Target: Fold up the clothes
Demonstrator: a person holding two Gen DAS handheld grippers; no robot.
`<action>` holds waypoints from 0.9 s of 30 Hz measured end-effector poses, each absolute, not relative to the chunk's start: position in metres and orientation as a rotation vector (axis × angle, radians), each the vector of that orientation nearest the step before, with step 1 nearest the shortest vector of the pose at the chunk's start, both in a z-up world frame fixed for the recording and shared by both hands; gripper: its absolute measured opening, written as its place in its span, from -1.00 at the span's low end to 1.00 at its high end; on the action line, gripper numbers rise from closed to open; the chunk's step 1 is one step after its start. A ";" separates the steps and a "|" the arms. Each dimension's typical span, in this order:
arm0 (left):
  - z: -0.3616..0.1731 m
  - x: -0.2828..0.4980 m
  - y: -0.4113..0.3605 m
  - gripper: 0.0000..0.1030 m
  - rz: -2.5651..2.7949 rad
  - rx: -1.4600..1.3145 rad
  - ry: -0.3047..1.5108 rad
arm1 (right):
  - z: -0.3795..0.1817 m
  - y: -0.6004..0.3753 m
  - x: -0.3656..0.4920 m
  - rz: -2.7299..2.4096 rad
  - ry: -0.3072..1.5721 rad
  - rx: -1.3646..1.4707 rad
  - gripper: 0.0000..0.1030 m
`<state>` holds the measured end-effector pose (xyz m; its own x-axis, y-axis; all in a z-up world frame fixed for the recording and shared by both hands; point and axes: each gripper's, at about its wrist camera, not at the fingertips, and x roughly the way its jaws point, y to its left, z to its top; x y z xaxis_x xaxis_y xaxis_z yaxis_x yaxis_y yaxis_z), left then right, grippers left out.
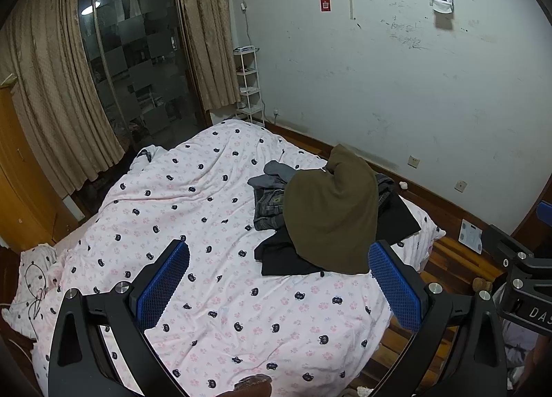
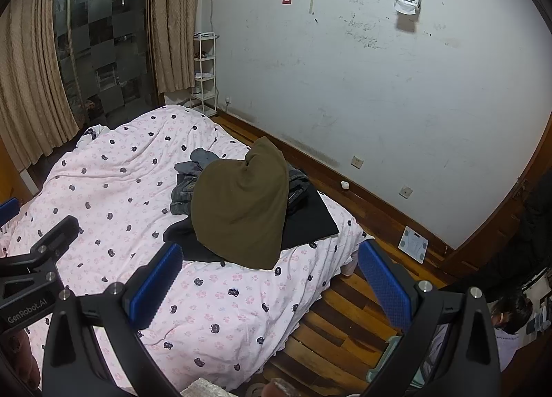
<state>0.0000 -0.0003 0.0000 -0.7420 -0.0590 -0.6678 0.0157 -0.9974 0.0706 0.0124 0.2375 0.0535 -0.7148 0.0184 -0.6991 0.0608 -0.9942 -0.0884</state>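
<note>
A: Status, left gripper?

B: Jaws spread wide, nothing between the blue pads. Held above the bed's near edge, apart from the clothes.

A: Right gripper?

B: Same: wide apart, holding nothing, over the bed's near right corner; its right finger is over the wood floor.

A: Clothes?

B: One pile towards the bed's right edge, on the pink bear-print duvet. Olive-brown garment on top, draped over the rest. Under it: black garment spread flat, jeans on the left side, grey item behind. All unfolded.

A: Surroundings?

B: White scale on floor by wall. Shelf unit near the far corner. Curtains flank dark glass doors.
</note>
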 end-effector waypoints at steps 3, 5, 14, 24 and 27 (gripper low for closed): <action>0.000 0.000 -0.003 1.00 -2.894 1.109 -0.089 | 0.053 0.237 0.013 -2.883 0.163 1.176 1.00; 0.000 0.000 -0.005 1.00 -2.895 1.108 -0.086 | 0.053 0.237 0.013 -2.883 0.163 1.175 1.00; 0.000 0.006 -0.005 1.00 -2.890 1.107 -0.080 | 0.052 0.236 0.015 -2.881 0.161 1.172 1.00; 0.003 0.006 -0.006 1.00 -2.890 1.117 -0.072 | 0.053 0.235 0.018 -2.880 0.162 1.172 1.00; 0.004 0.006 -0.005 1.00 -2.889 1.118 -0.073 | 0.054 0.235 0.017 -2.878 0.163 1.174 1.00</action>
